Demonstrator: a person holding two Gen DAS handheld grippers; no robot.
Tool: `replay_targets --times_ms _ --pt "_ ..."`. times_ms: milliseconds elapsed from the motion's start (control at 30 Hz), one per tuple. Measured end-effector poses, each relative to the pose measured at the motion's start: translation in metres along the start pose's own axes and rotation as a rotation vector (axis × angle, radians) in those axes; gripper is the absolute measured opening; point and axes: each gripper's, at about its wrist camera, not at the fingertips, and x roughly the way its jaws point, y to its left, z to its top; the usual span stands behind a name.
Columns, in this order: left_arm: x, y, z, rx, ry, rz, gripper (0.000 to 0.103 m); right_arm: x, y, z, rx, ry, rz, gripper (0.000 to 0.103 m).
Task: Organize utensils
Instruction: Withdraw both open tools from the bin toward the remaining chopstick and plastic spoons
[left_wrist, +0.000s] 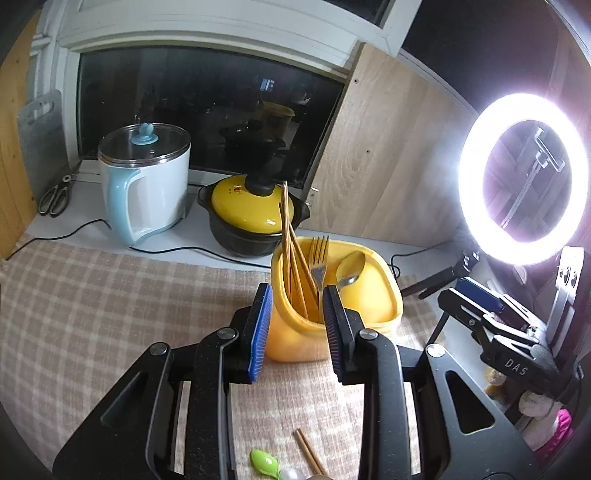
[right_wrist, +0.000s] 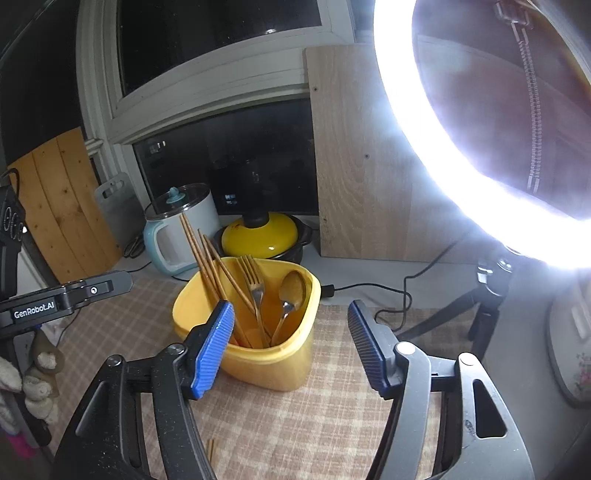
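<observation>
Jaws of both grippers apart and empty: left gripper narrowly parted, right gripper spread wide, nothing between the blue pads of either. Both aimed down at yellow plastic utensil holder, upright on checked tablecloth.

Contents of holder: wooden chopsticks leaning to one side and standing well above the rim; fork and spoon with metal necks and wood-coloured ends, heads up.

Still loose on cloth, at lower edge of left view: one pair of chopsticks and small green spoon, the latter partly cut off by the frame. Probably next to be sorted.

Handling, as judged: loose chopsticks light, stiff, thin, lying flat and apt to roll or splay; best pinched together across the mid-length, pads square to the shafts. Green spoon apparently plastic, light, smooth, likely slippery; handle hidden, so best hold cannot be told. Holder light and thin-walled, liable to tip under a sideways push from a long utensil; insertion best made from above.

Background on sill: pale blue electric pot, yellow-lidded casserole, scissors; ring light to one side.
</observation>
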Motion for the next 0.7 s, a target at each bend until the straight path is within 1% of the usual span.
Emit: replay_targets --times_ms 100,133,167,233,300,333,367,433,700 --pt "-0.012 -0.005 -0.010 0.015 -0.010 0.009 0.028 -0.013 0.003 -0.005 0.003 -0.003 -0.003 0.073" --pt "-0.015 -0.006 -0.012 0.018 -0.013 0.010 0.030 -0.017 0.003 -0.007 0.001 -0.005 -0.003 0.073" --pt "-0.020 -0.009 -0.016 0.021 -0.017 0.011 0.034 -0.021 0.005 -0.008 -0.001 -0.007 -0.004 0.075" --pt "-0.028 -0.014 -0.023 0.027 -0.027 0.017 0.037 -0.028 0.007 -0.011 -0.007 -0.011 -0.005 0.079" --pt "-0.035 -0.019 -0.030 0.033 -0.033 0.026 0.038 -0.037 0.009 -0.015 -0.014 -0.020 -0.002 0.080" --pt "-0.038 -0.021 -0.033 0.035 -0.035 0.027 0.041 -0.042 0.009 -0.017 -0.019 -0.025 0.001 0.080" --pt "-0.041 -0.024 -0.036 0.036 -0.038 0.030 0.047 -0.045 0.010 -0.018 -0.023 -0.027 0.002 0.080" --pt "-0.049 -0.030 -0.044 0.040 -0.050 0.042 0.054 -0.052 0.010 -0.023 -0.029 -0.029 0.006 0.080" --pt "-0.075 -0.051 -0.069 0.067 -0.063 0.107 0.055 -0.073 -0.002 -0.040 -0.025 -0.027 0.042 0.081"
